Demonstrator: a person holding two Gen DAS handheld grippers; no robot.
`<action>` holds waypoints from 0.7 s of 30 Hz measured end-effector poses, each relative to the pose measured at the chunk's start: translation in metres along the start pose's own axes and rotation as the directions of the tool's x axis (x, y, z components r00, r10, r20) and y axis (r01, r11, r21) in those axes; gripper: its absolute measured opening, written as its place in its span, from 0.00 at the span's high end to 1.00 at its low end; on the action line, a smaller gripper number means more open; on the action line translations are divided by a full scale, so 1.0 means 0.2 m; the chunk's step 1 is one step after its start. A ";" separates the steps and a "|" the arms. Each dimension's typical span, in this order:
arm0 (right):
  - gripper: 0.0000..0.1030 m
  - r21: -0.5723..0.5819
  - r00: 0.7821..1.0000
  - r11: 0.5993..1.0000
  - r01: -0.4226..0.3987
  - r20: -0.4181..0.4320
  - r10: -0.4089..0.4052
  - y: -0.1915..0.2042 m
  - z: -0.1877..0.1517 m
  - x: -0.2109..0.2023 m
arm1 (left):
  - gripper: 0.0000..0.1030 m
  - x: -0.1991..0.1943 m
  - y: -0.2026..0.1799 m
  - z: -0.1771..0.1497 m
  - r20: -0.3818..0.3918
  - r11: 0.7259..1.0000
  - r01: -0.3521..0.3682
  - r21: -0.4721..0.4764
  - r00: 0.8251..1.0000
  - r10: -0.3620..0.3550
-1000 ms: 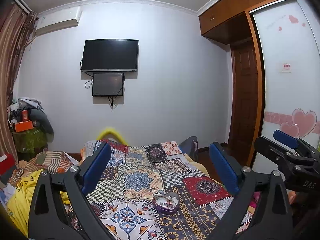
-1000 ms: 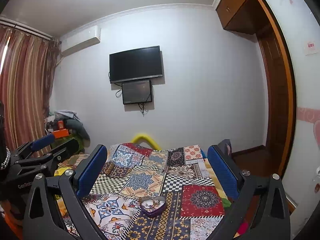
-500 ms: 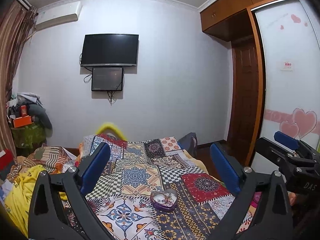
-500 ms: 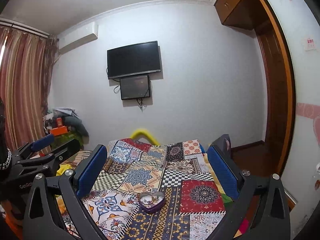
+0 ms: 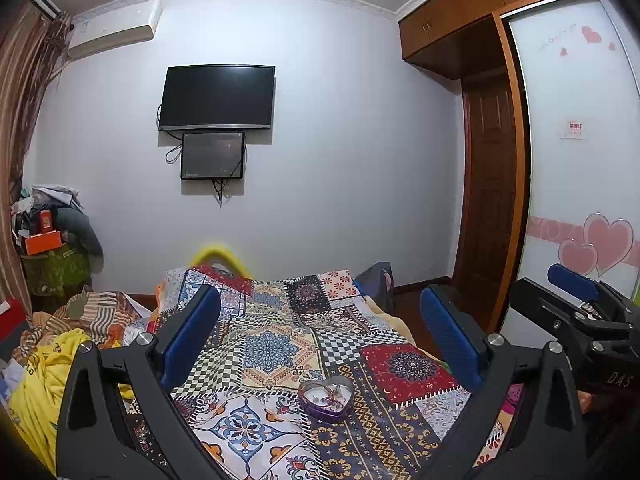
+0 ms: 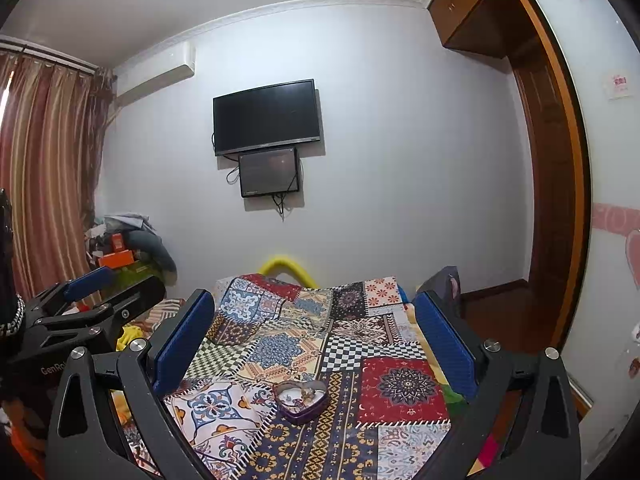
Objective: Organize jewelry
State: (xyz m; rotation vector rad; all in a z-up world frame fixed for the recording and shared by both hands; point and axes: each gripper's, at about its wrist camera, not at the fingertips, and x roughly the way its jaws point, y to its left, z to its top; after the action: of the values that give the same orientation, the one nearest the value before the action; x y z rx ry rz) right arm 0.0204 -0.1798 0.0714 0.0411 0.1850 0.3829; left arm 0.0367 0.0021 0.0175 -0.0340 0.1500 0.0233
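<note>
- We find the heart-shaped tin [image 5: 327,398] lying open on the patchwork quilt [image 5: 280,344], low in the gap between the left tongs' two blue pads and nearer the right pad than the left.
- Inside it we make out a small tangle of jewelry [image 5: 329,391] on a pale lining; the single pieces are too small for us to tell apart.
- From the right tongs the same tin [image 6: 301,399] sits low between the pads, a little left of the middle of the gap.
- We hold the left tongs [image 5: 320,336] spread wide, with nothing between the pads, above the quilt and clear of the tin.
- The right tongs [image 6: 312,334] are spread just as wide and hold nothing; they too hang clear of the tin.
- Each pair shows at the edge of the other's view: the right tongs at the far right of the left view, the left tongs [image 6: 86,300] at the far left of the right view.
- Beyond the pads, at the far end of the quilt, we see a yellow curved bar [image 5: 218,254].
- Left of the left tongs lie rumpled yellow and striped clothes [image 5: 48,364].
- On the wall straight ahead hang a dark television [image 5: 218,97] and a smaller screen [image 5: 212,155] under it.
- To the right of the tongs stands a wardrobe [image 5: 576,168] with pink hearts on its door.
</note>
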 end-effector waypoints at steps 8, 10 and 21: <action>0.03 0.009 1.000 1.000 -0.001 -0.001 0.001 -0.02 0.00 0.01 | 0.02 -0.01 -0.02 0.00 -0.006 1.000 0.023 0.012 1.000 -0.023; 0.03 0.009 1.000 1.000 -0.001 0.000 0.001 -0.02 0.00 0.00 | 0.02 -0.01 -0.03 0.00 -0.006 1.000 0.023 0.015 1.000 -0.023; 0.03 0.010 1.000 1.000 -0.001 -0.001 0.001 -0.02 -0.01 0.00 | 0.02 0.01 -0.01 0.00 -0.019 0.999 0.029 -0.014 0.999 -0.030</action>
State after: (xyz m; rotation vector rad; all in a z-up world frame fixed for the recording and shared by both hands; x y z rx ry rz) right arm 0.0222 -0.1839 0.0693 0.0509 0.1876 0.3834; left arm 0.0384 0.0001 0.0176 -0.0506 0.1686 -0.0055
